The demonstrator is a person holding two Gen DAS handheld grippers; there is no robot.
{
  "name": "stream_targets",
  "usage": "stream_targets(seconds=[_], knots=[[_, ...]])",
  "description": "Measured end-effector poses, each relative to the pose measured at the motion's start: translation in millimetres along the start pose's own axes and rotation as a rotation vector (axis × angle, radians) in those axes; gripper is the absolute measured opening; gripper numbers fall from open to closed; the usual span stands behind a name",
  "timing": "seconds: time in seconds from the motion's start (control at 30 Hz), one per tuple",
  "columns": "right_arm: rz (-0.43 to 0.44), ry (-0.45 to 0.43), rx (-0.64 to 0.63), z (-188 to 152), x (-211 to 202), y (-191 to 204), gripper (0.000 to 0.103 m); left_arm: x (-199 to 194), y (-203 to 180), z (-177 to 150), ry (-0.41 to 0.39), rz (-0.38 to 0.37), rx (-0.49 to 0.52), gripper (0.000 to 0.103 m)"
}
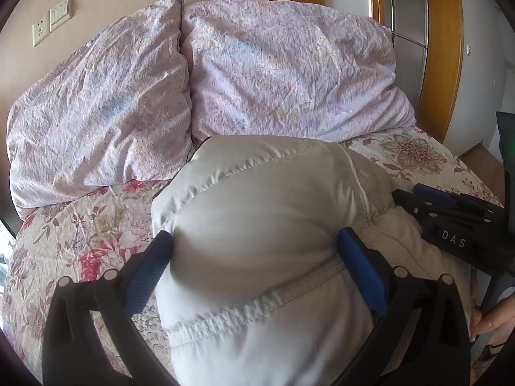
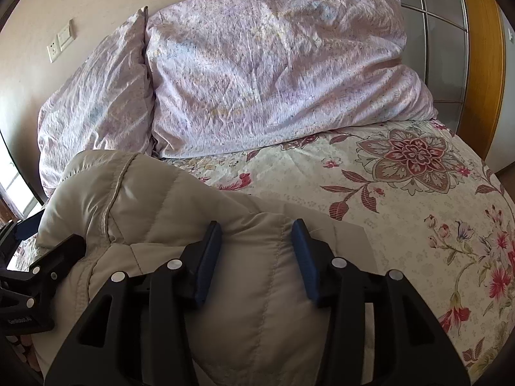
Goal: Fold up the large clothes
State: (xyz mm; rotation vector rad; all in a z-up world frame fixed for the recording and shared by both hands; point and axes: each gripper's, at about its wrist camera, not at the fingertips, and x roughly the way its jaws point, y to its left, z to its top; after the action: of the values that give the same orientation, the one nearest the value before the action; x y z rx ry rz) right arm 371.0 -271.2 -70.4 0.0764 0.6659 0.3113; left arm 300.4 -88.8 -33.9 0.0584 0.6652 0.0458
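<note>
A pale beige quilted down jacket (image 1: 264, 225) is seen bundled into a puffy mound on the bed, on a floral bedspread (image 2: 402, 193), just in front of two crumpled lilac pillows (image 1: 283, 74). It is judged to be light, soft and springy: the padding is likely to bulge back when released, and the smooth shell is probably slippery, so a hold is better taken on the stitched seams or the gathered hem band (image 1: 257, 305) than on a padded panel.

The left tool (image 1: 254, 267) is spread wide around the bulk, its blue pads pressing into both sides of it. The right tool (image 2: 257, 254) stands at a moderate width over a fold of the jacket; the fabric lies between the pads, but whether it is pinched cannot be told.

The letters "DAS" (image 1: 453, 239) can be read in white on the right tool's body in the left wrist view. A small label on the left tool in the right wrist view is too blurred to read. A switch and socket (image 1: 51, 22) are mounted on the wall.
</note>
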Motion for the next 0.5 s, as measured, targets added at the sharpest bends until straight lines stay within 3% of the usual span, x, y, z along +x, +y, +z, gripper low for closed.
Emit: stream_targets(seconds=[0.5], knots=[[-0.034,0.099,-0.017,2,21,2,0.050,27,0,-1,0.099,-0.020,0.007,0.101]])
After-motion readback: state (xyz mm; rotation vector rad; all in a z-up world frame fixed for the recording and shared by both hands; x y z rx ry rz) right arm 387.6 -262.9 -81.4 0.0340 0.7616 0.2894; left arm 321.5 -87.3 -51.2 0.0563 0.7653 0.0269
